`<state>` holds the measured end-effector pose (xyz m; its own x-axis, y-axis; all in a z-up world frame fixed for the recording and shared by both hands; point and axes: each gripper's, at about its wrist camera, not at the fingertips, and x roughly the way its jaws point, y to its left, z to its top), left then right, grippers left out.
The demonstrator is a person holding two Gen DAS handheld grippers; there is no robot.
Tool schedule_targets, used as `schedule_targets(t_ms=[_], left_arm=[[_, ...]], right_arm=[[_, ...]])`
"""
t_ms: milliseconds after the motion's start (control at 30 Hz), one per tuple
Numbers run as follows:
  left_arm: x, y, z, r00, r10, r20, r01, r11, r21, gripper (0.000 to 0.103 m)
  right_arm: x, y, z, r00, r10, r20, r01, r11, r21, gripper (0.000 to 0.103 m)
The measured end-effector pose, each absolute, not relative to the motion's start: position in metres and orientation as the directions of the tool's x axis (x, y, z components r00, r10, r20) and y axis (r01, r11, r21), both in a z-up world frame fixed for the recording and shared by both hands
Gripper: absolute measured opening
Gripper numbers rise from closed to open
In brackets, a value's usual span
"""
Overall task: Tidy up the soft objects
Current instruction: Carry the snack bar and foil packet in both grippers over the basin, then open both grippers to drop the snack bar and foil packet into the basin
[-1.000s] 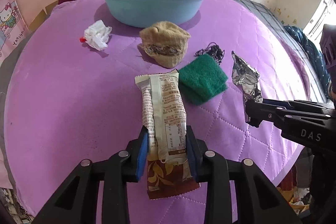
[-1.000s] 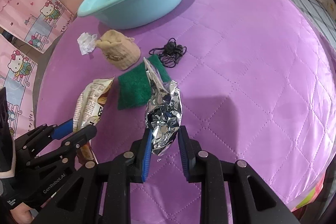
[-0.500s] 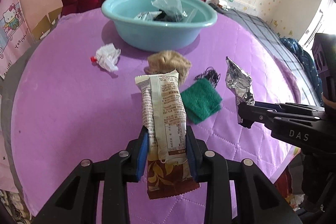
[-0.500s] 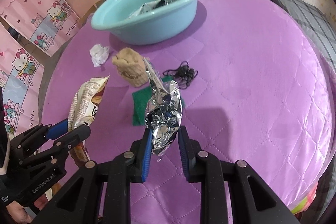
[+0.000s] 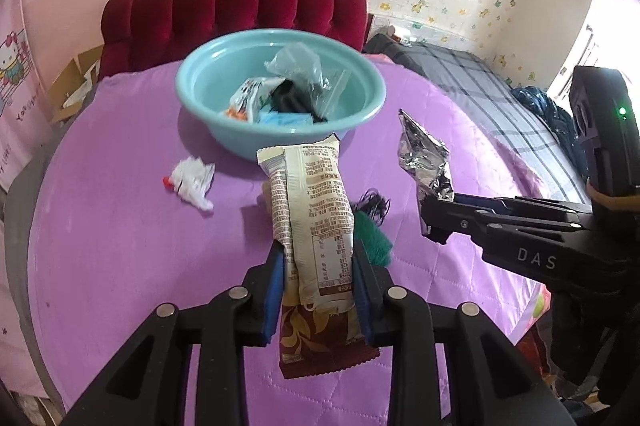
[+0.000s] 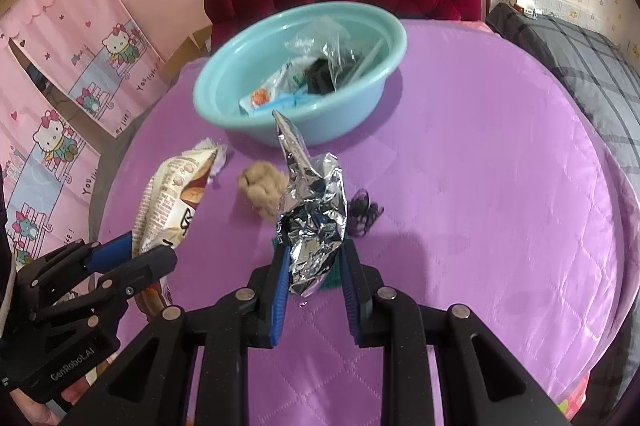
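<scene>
Several wrappers (image 5: 250, 97) inside teal basin (image 5: 224, 74)

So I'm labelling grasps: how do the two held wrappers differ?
The snack wrapper in the left gripper is printed cream and brown, long and fairly flat; the foil wrapper in the right gripper is plain silver, shorter and crumpled, ending in a point. Both are clamped near their lower end, standing up toward the basin.

light: bright daylight from a blown-out window (image 5: 616, 6) at far right | glare: sheen on the purple worktop (image 6: 520, 210) | shadows: soft — beneath the basin (image 5: 280, 94) | blur: slight motion softness | edges: fisheye bending, black vignette corners
</scene>
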<state>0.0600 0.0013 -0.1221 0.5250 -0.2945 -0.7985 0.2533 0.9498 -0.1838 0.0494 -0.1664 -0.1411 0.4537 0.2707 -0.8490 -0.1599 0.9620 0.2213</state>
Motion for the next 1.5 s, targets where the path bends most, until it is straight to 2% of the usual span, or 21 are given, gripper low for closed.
schedule_targets(t_ms=[833, 1500], left_arm=[[0.177, 0.003, -0.09, 0.605, -0.32, -0.729, 0.267, 0.944, -0.193, 0.028], [0.25, 0.012, -0.127, 0.587, -0.283, -0.759, 0.233, 0.956, -0.177, 0.028]], right_arm=[[0.159, -0.156, -0.098, 0.532, 0.301, -0.792, -0.164, 0.954, 0.252, 0.025], [0.243, -0.138, -0.135, 0.498, 0.316, -0.808, -0.146, 0.948, 0.281, 0.025]])
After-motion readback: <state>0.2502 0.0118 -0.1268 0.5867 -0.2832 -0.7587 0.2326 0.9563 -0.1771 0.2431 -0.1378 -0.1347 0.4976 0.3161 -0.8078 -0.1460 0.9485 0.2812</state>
